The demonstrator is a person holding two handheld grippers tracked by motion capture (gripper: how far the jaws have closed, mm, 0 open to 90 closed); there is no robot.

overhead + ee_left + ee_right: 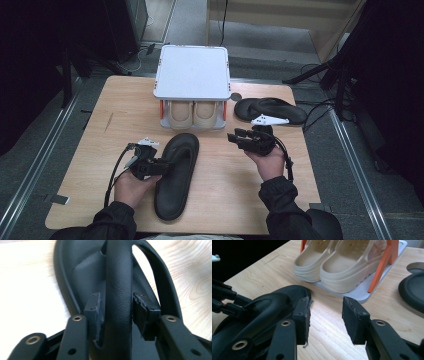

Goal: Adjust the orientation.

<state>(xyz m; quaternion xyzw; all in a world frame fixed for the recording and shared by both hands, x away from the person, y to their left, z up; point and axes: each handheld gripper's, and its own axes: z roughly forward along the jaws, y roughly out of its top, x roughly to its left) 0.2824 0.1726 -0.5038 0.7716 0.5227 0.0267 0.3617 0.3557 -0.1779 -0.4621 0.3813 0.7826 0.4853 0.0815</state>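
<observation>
My left gripper point(117, 312) straddled the black flip-flop's point(176, 175) strap point(118, 285) – jaws parted, not pinching; right gripper point(325, 315) open, empty. Light, floppy rubber – I'd grip the strap.

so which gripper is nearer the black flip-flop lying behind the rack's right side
Right. The right gripper hovers open just in front of that flip-flop; the left gripper is across the table, jaws around the other flip-flop's strap.

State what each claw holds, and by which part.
Neither grips anything. The left claw straddles the black sandal's strap, pads slightly off it. The right claw is open over the table.
</observation>
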